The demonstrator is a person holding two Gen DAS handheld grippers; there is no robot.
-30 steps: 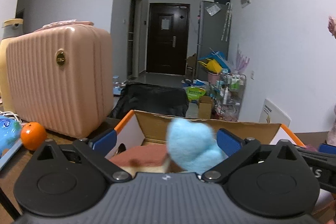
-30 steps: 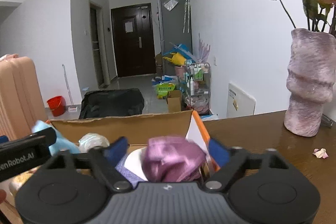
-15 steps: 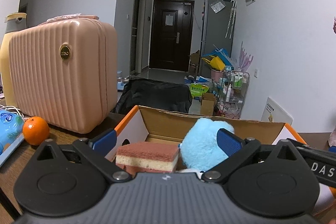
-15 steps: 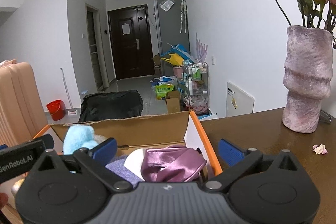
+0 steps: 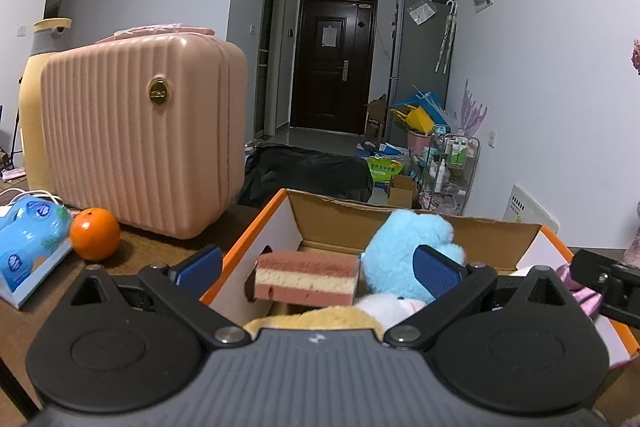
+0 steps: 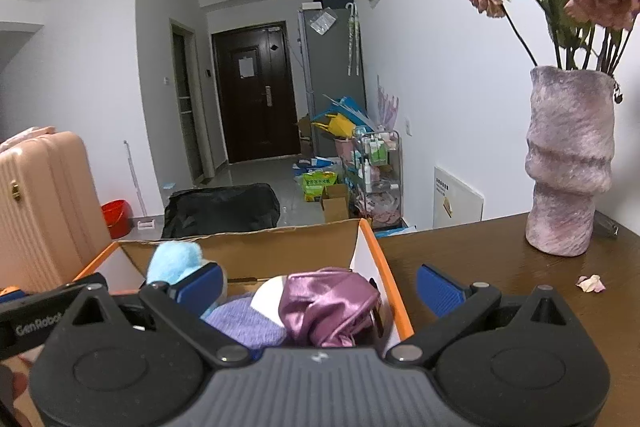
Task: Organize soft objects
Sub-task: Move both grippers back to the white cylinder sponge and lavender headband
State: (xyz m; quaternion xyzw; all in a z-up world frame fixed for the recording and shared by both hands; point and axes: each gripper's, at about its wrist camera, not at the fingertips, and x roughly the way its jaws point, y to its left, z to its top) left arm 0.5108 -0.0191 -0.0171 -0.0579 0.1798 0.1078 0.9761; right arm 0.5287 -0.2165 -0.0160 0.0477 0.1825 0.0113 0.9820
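Over the near edge of the orange-rimmed cardboard box [image 5: 256, 227], both grippers are pointing forward and slightly downward, side by side. In the left wrist view the left gripper [image 5: 318, 267] is sitting with its blue pads spread wide — nothing is being pressed between them. Its left pad is hanging outside the box's left wall, while its right pad is lying in front of the blue plush toy [image 5: 404, 251], which is resting inside the box against the back flap. Beside the plush, a layered pink-and-cream sponge [image 5: 306, 277] is lying in the box, and a yellow plush piece [image 5: 316, 317] and a white plush piece [image 5: 390, 307] are showing just above the gripper body.

In the right wrist view the right gripper [image 6: 320, 283] is likewise standing fully spread, holding nothing. Its right pad is hanging over the brown table [image 6: 500, 251] outside the box's right wall; its left pad is sitting over the box's inside. Between the pads, but untouched by them, a shiny purple cloth [image 6: 328, 307] is lying crumpled in the box next to a lavender knitted item [image 6: 244, 323].

Left of the box, a pink ribbed suitcase [image 5: 140, 143] is standing on the table with an orange [image 5: 95, 234] beside it — a mottled purple vase [image 6: 568, 163] of dried roses is standing to the right.
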